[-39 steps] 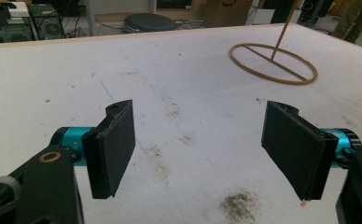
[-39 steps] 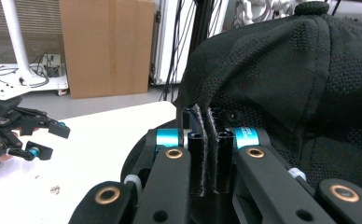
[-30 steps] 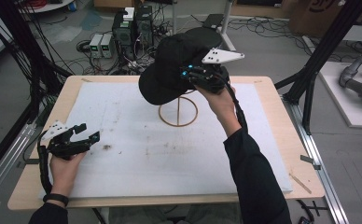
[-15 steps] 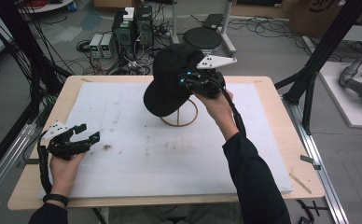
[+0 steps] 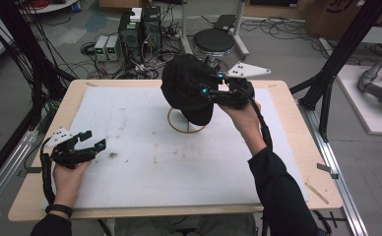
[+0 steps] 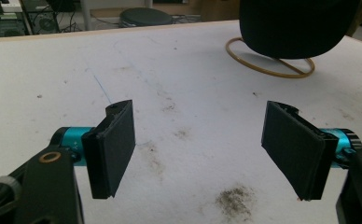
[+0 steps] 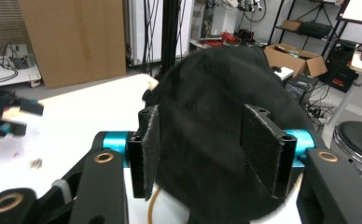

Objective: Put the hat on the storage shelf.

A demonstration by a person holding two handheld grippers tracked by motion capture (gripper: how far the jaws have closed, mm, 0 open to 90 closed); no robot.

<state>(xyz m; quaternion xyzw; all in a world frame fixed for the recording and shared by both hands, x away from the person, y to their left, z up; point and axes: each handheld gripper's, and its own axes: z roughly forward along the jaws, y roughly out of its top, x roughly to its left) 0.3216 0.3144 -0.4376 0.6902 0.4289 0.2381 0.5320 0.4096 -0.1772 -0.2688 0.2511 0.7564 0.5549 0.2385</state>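
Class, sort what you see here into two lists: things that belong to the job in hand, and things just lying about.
In the job:
black fabric cap
thin wooden ring stand
right gripper, closed on the cap

Lying about:
left gripper, open and idle
round black stool
brown cardboard box

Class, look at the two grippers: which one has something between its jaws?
The right gripper: its jaws stand on either side of the black cap above the wooden ring. The left gripper is open above the bare white mat.

Grey floor (image 5: 287, 44) strewn with cables beyond the table; a round black stool (image 5: 213, 40), cardboard boxes (image 7: 293, 58), perhaps computer towers (image 5: 140, 29).
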